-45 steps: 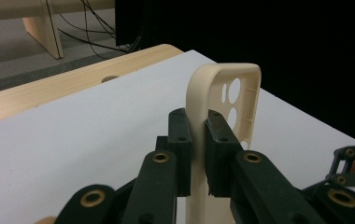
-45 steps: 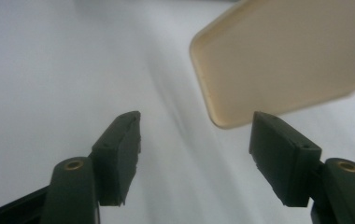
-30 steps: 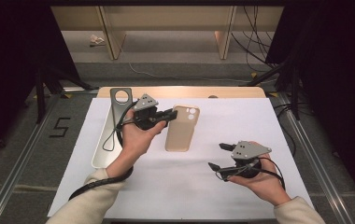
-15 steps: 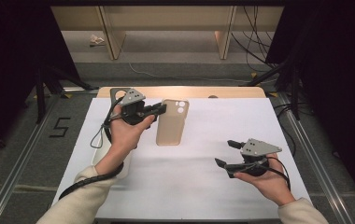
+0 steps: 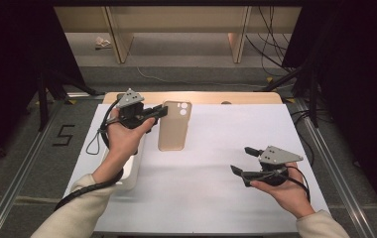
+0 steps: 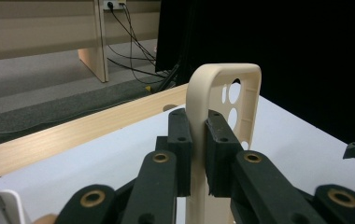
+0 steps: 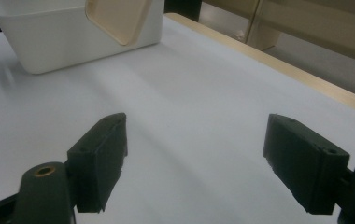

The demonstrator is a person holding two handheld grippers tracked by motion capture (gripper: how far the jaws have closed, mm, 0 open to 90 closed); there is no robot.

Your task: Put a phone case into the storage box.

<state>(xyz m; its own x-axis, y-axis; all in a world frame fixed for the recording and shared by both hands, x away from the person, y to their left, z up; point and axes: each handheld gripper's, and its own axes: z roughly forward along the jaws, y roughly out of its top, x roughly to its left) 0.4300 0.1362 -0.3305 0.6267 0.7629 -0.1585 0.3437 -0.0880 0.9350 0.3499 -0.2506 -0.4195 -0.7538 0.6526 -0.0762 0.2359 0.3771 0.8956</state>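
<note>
Item: phone case, beige, with round camera holes at its far end and a raised rim along its edges. We found it clamped by one long edge in the left tool, clenched tight on that rim, and held off the surface at the far left, just short of the wooden back edge. Beside it, under the left forearm, stood a white bin near the left border. We noted broad bare white room across the middle and right of the surface. The right tool hung over that open stretch, near the front right, released, jaws wide apart, grasping nothing.
</note>
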